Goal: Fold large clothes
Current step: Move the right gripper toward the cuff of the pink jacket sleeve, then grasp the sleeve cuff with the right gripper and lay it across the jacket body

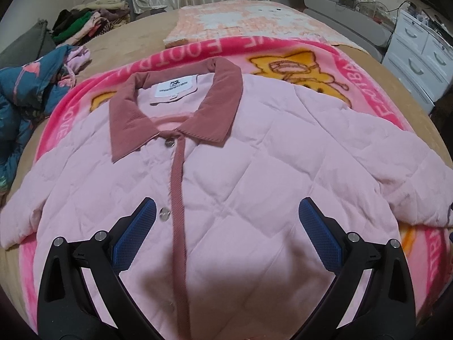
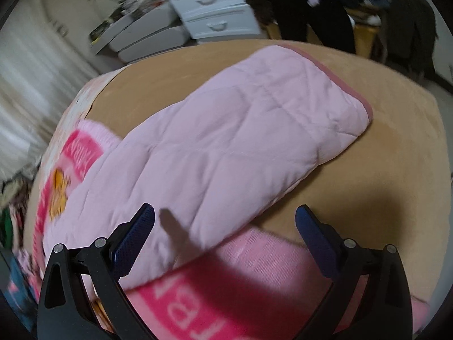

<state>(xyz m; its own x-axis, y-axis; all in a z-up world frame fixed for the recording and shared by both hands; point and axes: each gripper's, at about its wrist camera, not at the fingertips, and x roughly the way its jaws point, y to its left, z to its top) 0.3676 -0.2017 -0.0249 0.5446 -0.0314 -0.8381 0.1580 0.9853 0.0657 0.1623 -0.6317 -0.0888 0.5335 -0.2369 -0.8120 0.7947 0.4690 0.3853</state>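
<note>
A pink quilted jacket [image 1: 254,155] with a dusty-rose collar [image 1: 124,124] lies face up and buttoned on a bright pink blanket [image 1: 283,51] on the bed. My left gripper [image 1: 226,212] hovers open above the jacket's chest, nothing between its blue pads [image 1: 317,226]. In the right wrist view the jacket's sleeve [image 2: 240,130] stretches away onto the tan bed cover [image 2: 396,147], its rose-trimmed cuff [image 2: 365,104] at the far end. My right gripper [image 2: 225,218] is open above the sleeve's near part, holding nothing.
A blue patterned garment [image 1: 25,90] lies bunched at the left, with a pile of clothes [image 1: 87,22] behind it. A folded peach blanket [image 1: 240,19] sits at the far end of the bed. White drawers [image 1: 419,53] stand to the right.
</note>
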